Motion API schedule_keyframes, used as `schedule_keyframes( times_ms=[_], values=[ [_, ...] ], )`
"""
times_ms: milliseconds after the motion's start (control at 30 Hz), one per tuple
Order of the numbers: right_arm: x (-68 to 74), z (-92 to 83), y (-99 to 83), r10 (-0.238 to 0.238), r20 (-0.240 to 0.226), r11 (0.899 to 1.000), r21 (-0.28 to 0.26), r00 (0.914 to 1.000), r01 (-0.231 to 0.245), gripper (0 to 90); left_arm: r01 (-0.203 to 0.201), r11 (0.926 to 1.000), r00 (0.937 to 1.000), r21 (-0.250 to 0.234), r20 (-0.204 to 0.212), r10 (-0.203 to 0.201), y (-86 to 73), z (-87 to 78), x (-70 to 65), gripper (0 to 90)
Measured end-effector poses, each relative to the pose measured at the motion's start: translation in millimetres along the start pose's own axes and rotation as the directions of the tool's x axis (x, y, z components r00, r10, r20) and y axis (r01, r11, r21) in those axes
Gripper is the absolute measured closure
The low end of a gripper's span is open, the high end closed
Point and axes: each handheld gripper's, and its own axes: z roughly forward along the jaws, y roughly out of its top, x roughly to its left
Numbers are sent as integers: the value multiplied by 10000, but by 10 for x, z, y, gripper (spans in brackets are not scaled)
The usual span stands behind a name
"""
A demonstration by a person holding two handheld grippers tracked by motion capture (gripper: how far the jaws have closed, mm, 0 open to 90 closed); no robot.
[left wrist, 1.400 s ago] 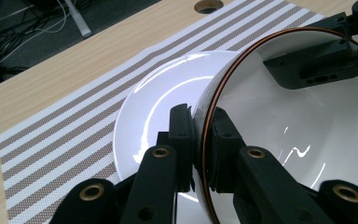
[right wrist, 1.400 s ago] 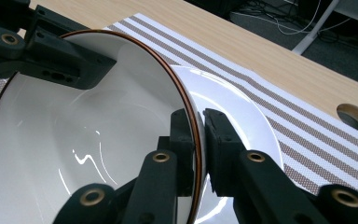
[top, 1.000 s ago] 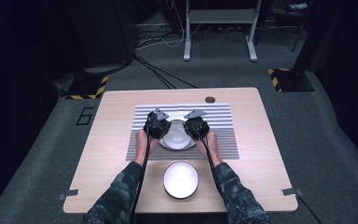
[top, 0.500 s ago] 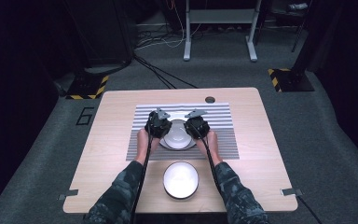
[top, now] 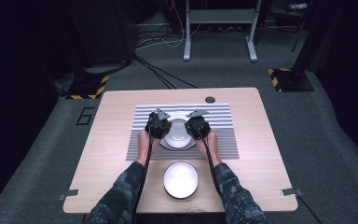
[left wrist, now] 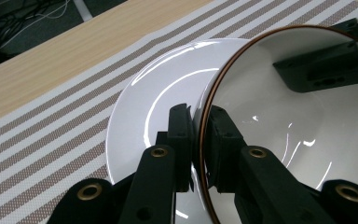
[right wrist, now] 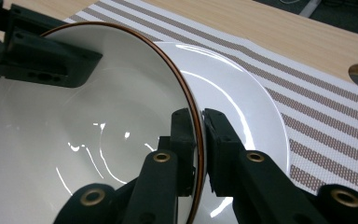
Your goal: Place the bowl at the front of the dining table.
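Our forearms extend forward, side by side. Left tool [top: 158, 125] jaws pinched together on thin rim; right tool [top: 197, 126] jaws likewise, facing it.

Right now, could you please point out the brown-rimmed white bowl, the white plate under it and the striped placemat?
brown-rimmed white bowl [right wrist: 98, 140]: right gripper view, inner wall.
white plate [left wrist: 140, 112]: left gripper view, bare rim.
striped placemat [top: 223, 135]: high view, bare right part.

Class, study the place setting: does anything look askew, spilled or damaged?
Nothing stands out. The brown-rimmed bowl is over the white plate on the striped mat, each hand-held gripper pinching its rim. No spill or chip shows. A second bowl sits nearer.
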Motion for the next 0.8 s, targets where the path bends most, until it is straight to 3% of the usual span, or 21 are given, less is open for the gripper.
schedule_keyframes(
  times_ms=[133, 367, 567, 800],
  values=[
    [-43, 10, -18, 303, -72, 9995, 35, 9995, -303, 828, -14, 10000, 10000, 73, 36, 14, -7, -1, -4, 813],
    [-45, 32, 2, 422, -30, 9990, 119, 9991, -422, 827, 81, 9984, 9999, 562, 91, -86, -12, 47, 18, 801],
    [-69, 62, 28, 530, -55, 9982, 284, 9986, -528, 828, 228, 9986, 9997, 472, 89, -232, -21, 99, 43, 804],
    [-120, 115, 54, 1152, -147, 9916, 609, 9932, -1141, 827, 363, 9967, 9992, 726, 167, -376, 24, 164, 80, 803]
  ],
)
